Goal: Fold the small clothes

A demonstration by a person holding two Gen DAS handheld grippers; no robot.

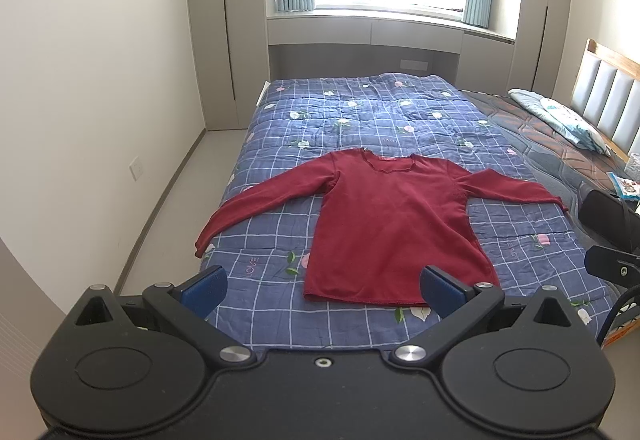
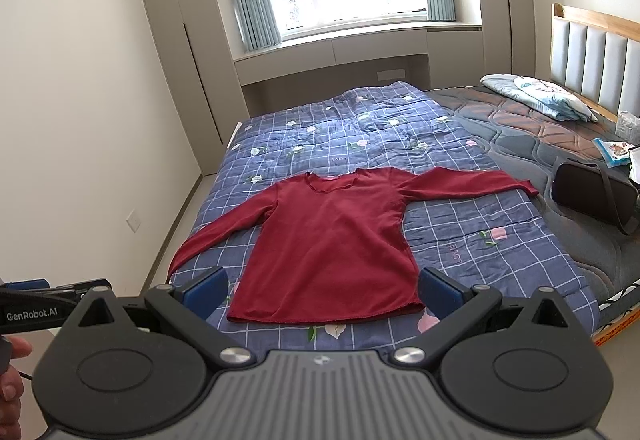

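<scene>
A dark red long-sleeved shirt (image 1: pixel 388 224) (image 2: pixel 332 240) lies flat on the blue checked quilt (image 1: pixel 360 120) (image 2: pixel 360 136), sleeves spread to both sides, neckline toward the window. My left gripper (image 1: pixel 324 290) hangs open above the bed's near edge, just short of the shirt's hem, nothing between its blue pads. My right gripper (image 2: pixel 324 292) is open too, held above the hem from a spot a little further right. The left gripper's side (image 2: pixel 52 296) shows at the left edge of the right wrist view, with a hand (image 2: pixel 12 376) below it.
A folded light-blue blanket (image 1: pixel 560 116) (image 2: pixel 536 96) rests by the padded headboard (image 1: pixel 608 96) (image 2: pixel 592 48). A black bag (image 2: pixel 592 196) (image 1: pixel 608 220) sits on the brown mattress pad right of the shirt. A white wall (image 1: pixel 100 80) and floor strip run along the bed's left side.
</scene>
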